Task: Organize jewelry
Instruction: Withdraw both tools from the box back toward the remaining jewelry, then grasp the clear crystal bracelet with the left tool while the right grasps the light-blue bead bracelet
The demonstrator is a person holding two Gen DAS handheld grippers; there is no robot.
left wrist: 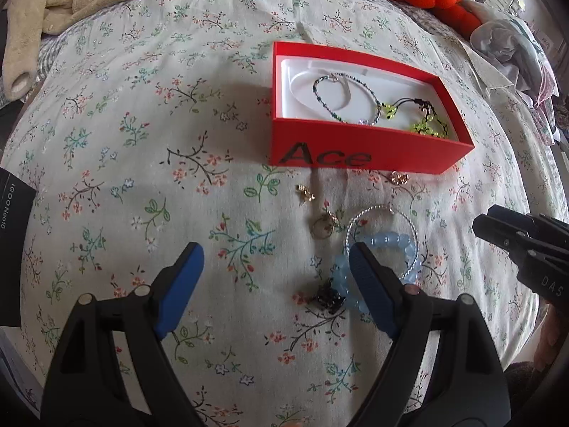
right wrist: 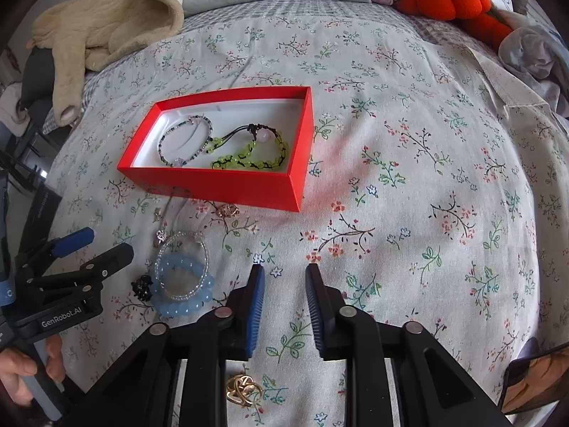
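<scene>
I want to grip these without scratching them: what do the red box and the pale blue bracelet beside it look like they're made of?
Red box: likely matte cardboard, judging by its thin flat walls, sharp folded corners and white liner.
Pale blue bracelet: round translucent beads, glossy, probably glass or polished stone, though plastic can't be ruled out.

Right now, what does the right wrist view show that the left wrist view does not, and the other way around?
Only the right wrist view shows a gold ornament lying under the right claw, and a hand holding the left claw. Only the left wrist view shows the word "Ace" on the red box. Both show the box holding two bracelets, and the blue bead bracelet on the bedspread.
</scene>
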